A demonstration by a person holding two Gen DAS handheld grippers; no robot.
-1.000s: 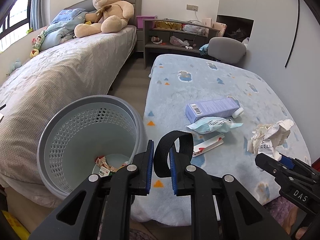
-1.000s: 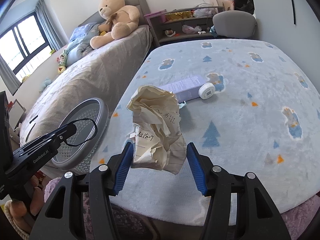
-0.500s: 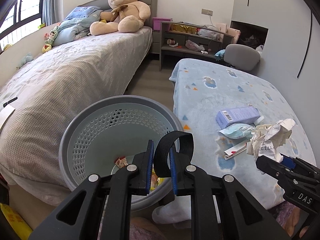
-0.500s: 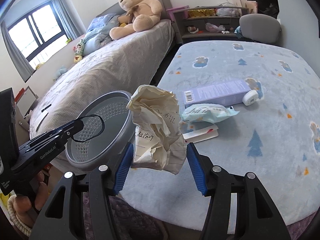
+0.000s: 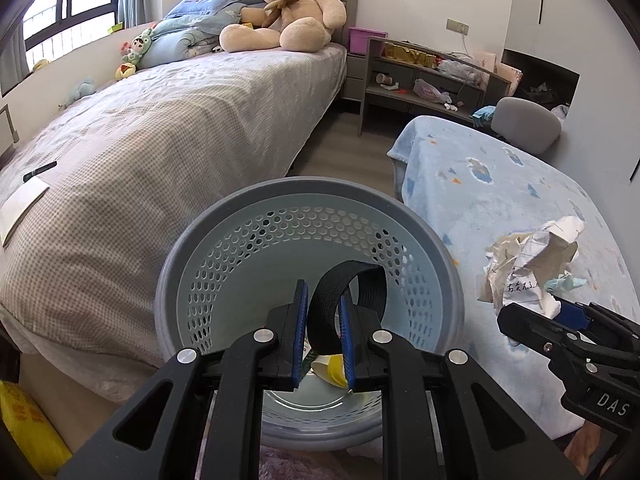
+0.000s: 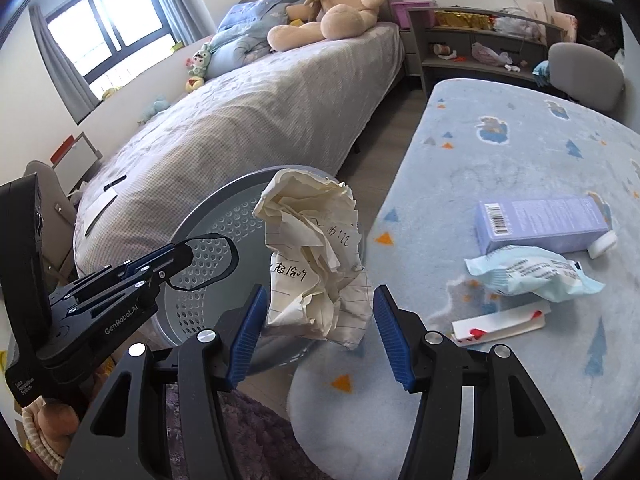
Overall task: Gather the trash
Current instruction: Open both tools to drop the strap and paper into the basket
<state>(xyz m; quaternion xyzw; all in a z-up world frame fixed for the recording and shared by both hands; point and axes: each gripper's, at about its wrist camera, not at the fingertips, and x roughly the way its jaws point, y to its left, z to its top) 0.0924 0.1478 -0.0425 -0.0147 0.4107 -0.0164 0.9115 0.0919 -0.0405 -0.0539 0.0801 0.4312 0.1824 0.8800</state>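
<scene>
My left gripper is shut on a black strap and hangs over the open mouth of the grey perforated trash basket. Some wrappers lie in the basket's bottom. My right gripper is shut on a crumpled ball of lined paper and holds it in the air beside the basket, near its right rim. The paper ball also shows in the left wrist view. On the blue rug lie a purple box, a light blue wrapper and a white card.
A bed with a grey checked cover runs along the left, a teddy bear at its head. A grey shelf unit and a grey chair stand at the back. The blue patterned rug covers the floor on the right.
Both grippers have swung left towards the basket. The left gripper now hangs over the basket's opening, and the paper ball has come close to its rim. Both grips are unchanged.
</scene>
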